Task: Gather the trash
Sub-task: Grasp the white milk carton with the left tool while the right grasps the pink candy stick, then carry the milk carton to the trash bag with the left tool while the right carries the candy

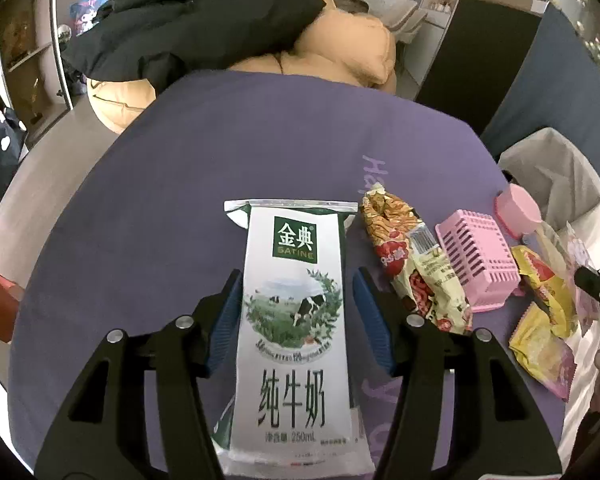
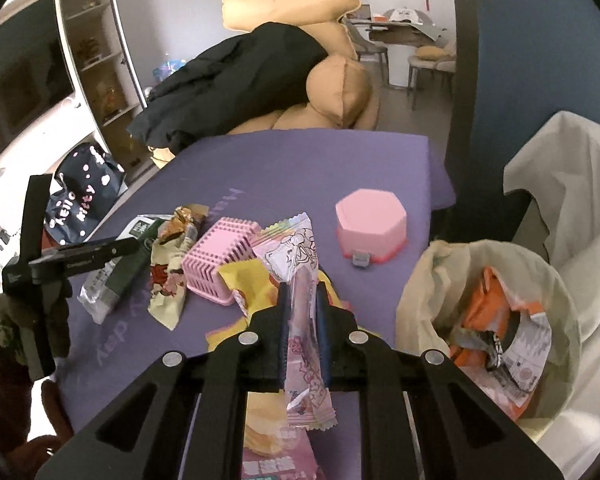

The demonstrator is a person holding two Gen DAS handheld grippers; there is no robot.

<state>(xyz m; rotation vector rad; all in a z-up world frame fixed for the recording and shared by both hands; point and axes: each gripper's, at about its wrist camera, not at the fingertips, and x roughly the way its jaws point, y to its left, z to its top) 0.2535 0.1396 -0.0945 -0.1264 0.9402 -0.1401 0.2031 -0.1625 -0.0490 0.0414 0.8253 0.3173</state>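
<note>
A flattened white and green milk carton (image 1: 294, 320) lies on the purple table mat (image 1: 180, 200), lengthways between the fingers of my left gripper (image 1: 298, 276). That gripper is open: its left pad is at the carton's edge and a gap shows at the right pad. My right gripper (image 2: 301, 286) is shut on a pink printed wrapper (image 2: 300, 248), held above the table's right side. Just to its right stands the lined trash bin (image 2: 428, 280), with orange and white packaging inside. The carton (image 2: 112, 264) also shows in the right wrist view, under the left gripper's black body.
A red and cream snack wrapper (image 1: 412, 264), a pink slatted basket (image 1: 476, 260), a pink hexagonal box (image 2: 370, 224) and a yellow chip bag (image 1: 540, 320) lie on the mat. A tan sofa with a black coat (image 1: 196, 20) stands beyond the table.
</note>
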